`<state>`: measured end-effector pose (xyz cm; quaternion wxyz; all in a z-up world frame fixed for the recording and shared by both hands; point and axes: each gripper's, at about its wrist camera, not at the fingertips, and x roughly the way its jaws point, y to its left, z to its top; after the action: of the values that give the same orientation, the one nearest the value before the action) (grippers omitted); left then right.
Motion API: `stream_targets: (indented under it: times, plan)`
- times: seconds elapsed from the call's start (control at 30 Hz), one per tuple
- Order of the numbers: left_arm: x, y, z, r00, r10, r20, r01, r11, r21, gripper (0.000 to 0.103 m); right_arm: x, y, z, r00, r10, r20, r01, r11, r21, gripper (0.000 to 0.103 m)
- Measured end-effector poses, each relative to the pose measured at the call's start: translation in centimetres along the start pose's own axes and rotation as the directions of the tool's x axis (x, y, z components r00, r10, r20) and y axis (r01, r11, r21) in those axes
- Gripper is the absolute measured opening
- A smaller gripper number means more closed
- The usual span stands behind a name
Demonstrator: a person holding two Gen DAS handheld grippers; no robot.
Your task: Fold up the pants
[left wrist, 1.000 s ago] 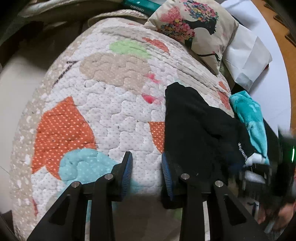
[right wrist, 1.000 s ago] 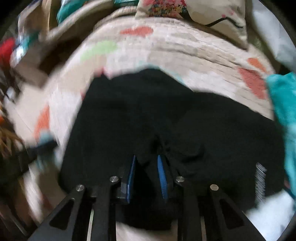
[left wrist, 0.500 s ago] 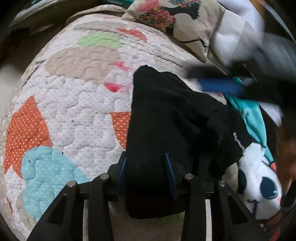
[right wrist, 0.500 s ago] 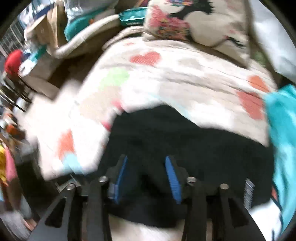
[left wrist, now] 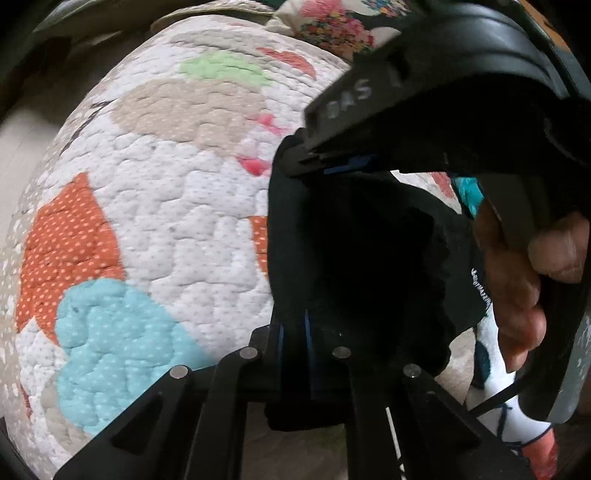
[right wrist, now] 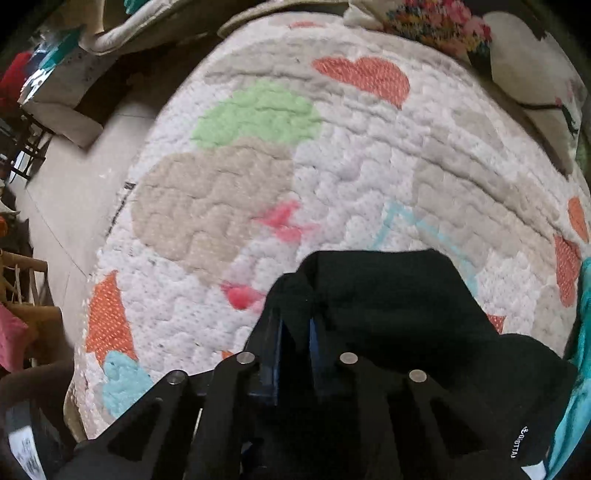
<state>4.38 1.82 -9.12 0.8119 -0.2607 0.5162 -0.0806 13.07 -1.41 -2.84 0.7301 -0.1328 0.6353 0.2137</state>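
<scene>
Two grippers hold the same garment here. Nearest in the left wrist view, the left gripper (left wrist: pixel 293 328) has its blue-padded fingers drawn close together, pinching the near left edge of the black pants (left wrist: pixel 354 251). In the right wrist view the right gripper (right wrist: pixel 295 343) is likewise nearly closed, with a ridge of the black pants (right wrist: pixel 388 306) caught between its pads at the far left corner of the bundle; from the left camera that same tool reaches in from above, the person's hand (left wrist: pixel 517 273) wrapped round its handle.

The pants lie bunched on the right side of the quilt (left wrist: pixel 159 206), a soft, padded cover patched with orange, blue, green and beige shapes. Small white lettering (right wrist: pixel 517 443) marks the cloth low on the right. Just beyond its right edge sits something teal (right wrist: pixel 580 369), and a white panda-like soft toy (left wrist: pixel 509 413) shows beside the hand. Farther off, a floral pillow (right wrist: pixel 461 33) rests at the quilt's far end.

Judging by how it slumps and creases, the fabric is light, limp and a little thick, so it will sag between grips and not hold a crease unaided. Corners and hems look like the best holds; a pinch through several layers may drag the whole bundle along.
</scene>
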Motion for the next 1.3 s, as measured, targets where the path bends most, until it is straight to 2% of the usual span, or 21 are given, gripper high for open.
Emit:
stream_targets:
  times: [0.17, 0.3, 0.37, 0.43, 0.47, 0.57, 0.6, 0.67, 0.77, 0.83, 0.87, 0.97, 1.03, 1.1, 1.13, 1.17, 1.23, 1.3]
  plan:
    - [-2.0, 3.0, 0.6, 0.999, 0.029, 0.028, -0.027, 0.997, -0.076, 0.009, -1.3, 2.4, 0.7, 0.996, 0.082, 0.039, -0.081, 0.997, -0.017, 0.011]
    - [-4.3, 6.5, 1.0, 0.994, 0.089, 0.061, -0.078, 0.985, -0.156, 0.009, -1.7, 6.6, 2.6, 0.988, 0.146, 0.048, -0.143, 0.988, -0.066, 0.011]
    - [-4.7, 7.9, 1.1, 0.994, 0.099, 0.046, -0.089, 0.979, -0.183, 0.012, -1.0, 8.5, 3.8, 0.985, 0.169, 0.041, -0.165, 0.983, -0.081, 0.012]
    - [-4.9, 8.7, 1.0, 0.996, 0.077, 0.041, -0.067, 0.974, -0.215, 0.016, 0.3, 10.0, 4.2, 0.980, 0.201, 0.002, -0.201, 0.978, -0.061, 0.019]
    - [-5.3, 8.8, 0.8, 0.996, 0.071, 0.044, -0.060, 0.972, -0.226, 0.016, 0.9, 9.9, 4.7, 0.979, 0.204, -0.002, -0.204, 0.978, -0.052, 0.028]
    - [-6.9, 8.6, 0.7, 0.995, 0.076, 0.072, -0.058, 0.974, -0.220, 0.018, 1.1, 7.2, 6.7, 0.951, 0.304, 0.051, -0.304, 0.953, 0.007, 0.034]
    - [-7.3, 8.6, 0.6, 0.994, 0.071, 0.085, -0.050, 0.973, -0.223, 0.023, -0.4, 5.4, 6.3, 0.938, 0.331, 0.097, -0.336, 0.941, 0.039, 0.036]
    - [-8.6, 8.7, 0.7, 0.990, 0.053, 0.135, -0.021, 0.974, -0.227, 0.028, -2.9, 1.1, 4.9, 0.923, 0.331, 0.196, -0.354, 0.930, 0.098, 0.040]
    - [-9.7, 8.0, 0.8, 0.977, 0.080, 0.196, -0.043, 0.982, -0.186, 0.030, -5.2, -3.6, 1.4, 0.939, 0.233, 0.253, -0.271, 0.954, 0.131, 0.040]
    - [-9.3, 7.8, 1.2, 0.978, 0.070, 0.198, -0.038, 0.986, -0.164, 0.030, -5.3, -6.1, -1.7, 0.954, 0.170, 0.248, -0.213, 0.964, 0.158, 0.040]
    - [-8.5, 7.1, 2.1, 0.980, 0.060, 0.188, -0.031, 0.988, -0.154, 0.030, -5.1, -7.1, -2.6, 0.956, 0.165, 0.243, -0.210, 0.963, 0.170, 0.040]
    - [-6.5, 5.6, 2.5, 0.988, 0.041, 0.151, -0.024, 0.993, -0.113, 0.030, -3.7, -7.3, -5.2, 0.951, 0.182, 0.250, -0.234, 0.953, 0.193, 0.035]
    - [-5.1, 4.6, 2.4, 0.991, 0.041, 0.127, -0.032, 0.997, -0.076, 0.031, -3.8, -7.1, -6.6, 0.933, 0.227, 0.279, -0.286, 0.938, 0.195, 0.035]
    - [-4.0, 4.2, 1.9, 0.996, -0.007, 0.089, 0.012, 0.998, -0.056, 0.031, -2.5, -5.3, -7.2, 0.905, 0.304, 0.297, -0.367, 0.911, 0.188, 0.035]
    - [-3.8, 4.0, 1.6, 0.997, -0.031, 0.074, 0.035, 0.998, -0.056, 0.031, -2.1, -4.8, -7.2, 0.901, 0.325, 0.288, -0.386, 0.903, 0.186, 0.035]
    - [-3.7, 3.9, 1.3, 0.996, -0.060, 0.062, 0.063, 0.997, -0.051, 0.033, -1.1, -3.9, -7.2, 0.903, 0.338, 0.264, -0.392, 0.901, 0.187, 0.035]
    - [-4.0, 3.4, 0.9, 0.992, -0.118, 0.051, 0.119, 0.993, -0.025, 0.035, 0.4, -3.2, -8.3, 0.940, 0.277, 0.199, -0.315, 0.929, 0.195, 0.035]
    - [-4.0, 2.8, 0.5, 0.986, -0.161, 0.043, 0.161, 0.987, -0.003, 0.042, 0.6, -4.1, -9.8, 0.948, 0.250, 0.197, -0.289, 0.935, 0.207, 0.032]
